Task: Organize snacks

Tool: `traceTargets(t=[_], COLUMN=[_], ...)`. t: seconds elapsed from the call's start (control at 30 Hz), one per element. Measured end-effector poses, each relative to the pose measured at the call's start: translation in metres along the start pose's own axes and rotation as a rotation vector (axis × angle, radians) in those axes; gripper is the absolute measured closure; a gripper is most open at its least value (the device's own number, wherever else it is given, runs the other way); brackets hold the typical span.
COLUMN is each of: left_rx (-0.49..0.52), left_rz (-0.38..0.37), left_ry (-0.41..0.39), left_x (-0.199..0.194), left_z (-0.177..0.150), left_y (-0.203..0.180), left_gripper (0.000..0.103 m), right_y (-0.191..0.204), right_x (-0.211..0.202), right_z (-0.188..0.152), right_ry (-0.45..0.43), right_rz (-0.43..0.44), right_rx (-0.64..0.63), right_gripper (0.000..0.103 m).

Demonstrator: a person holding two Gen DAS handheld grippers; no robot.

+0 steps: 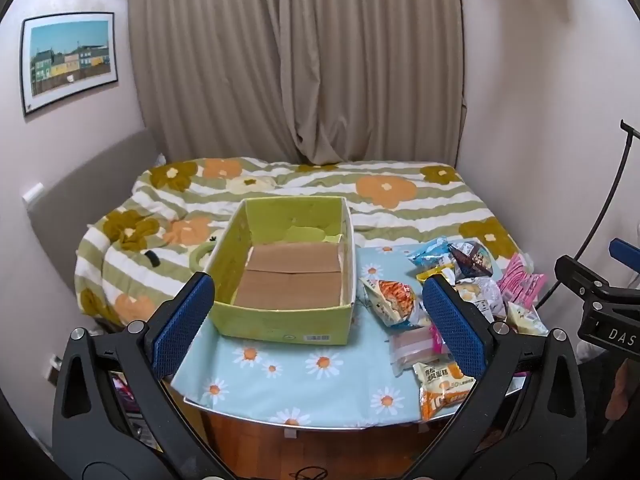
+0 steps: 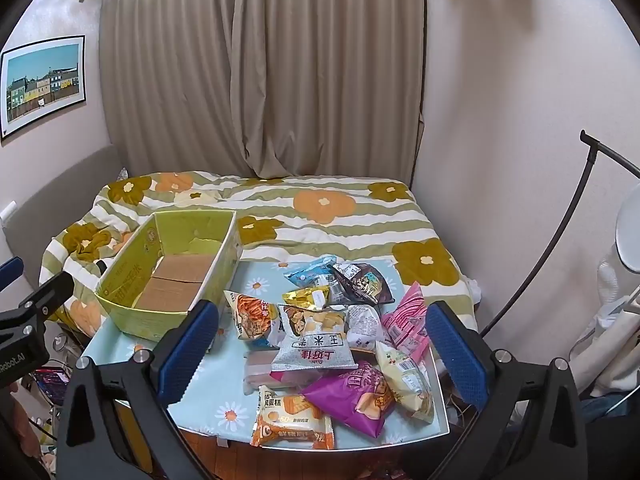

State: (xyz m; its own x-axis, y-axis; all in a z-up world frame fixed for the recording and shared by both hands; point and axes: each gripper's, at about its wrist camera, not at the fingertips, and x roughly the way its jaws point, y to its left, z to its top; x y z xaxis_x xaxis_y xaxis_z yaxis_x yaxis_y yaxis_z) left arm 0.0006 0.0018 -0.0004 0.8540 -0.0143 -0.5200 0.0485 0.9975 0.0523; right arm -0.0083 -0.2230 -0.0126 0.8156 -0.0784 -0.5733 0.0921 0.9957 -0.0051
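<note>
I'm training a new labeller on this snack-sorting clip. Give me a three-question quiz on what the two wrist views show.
1. True or false: the green box already holds snacks.
2. Seen from the right wrist view, the snack pile lies on which side of the box? A) left B) right C) inside it
3. Fill in: the left gripper and right gripper both have their jaws ____.

Key: 1 false, only its cardboard floor shows; 2 B; 3 open, with nothing held.

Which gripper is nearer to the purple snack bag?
Right. The right gripper hangs open right over the pile, with the purple snack bag between its fingers. The left gripper faces the green box, further left.
</note>
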Motion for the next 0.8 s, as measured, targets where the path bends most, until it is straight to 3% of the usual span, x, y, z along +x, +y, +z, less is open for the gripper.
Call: traceTargets(t=[0.8], left_rx=[-0.005], left_rz=[-0.010], left_ry=[0.004], left_x=[0.0042], left_z=[-0.0005], left_y=[0.0016], left_gripper=[0.000], right_y=[0.0023], right_x=[0.0028], right_z=[-0.0027], right_ry=[-0.008], right_rz=[-0.013], right_rx=[-0.024], right_gripper=[0.000])
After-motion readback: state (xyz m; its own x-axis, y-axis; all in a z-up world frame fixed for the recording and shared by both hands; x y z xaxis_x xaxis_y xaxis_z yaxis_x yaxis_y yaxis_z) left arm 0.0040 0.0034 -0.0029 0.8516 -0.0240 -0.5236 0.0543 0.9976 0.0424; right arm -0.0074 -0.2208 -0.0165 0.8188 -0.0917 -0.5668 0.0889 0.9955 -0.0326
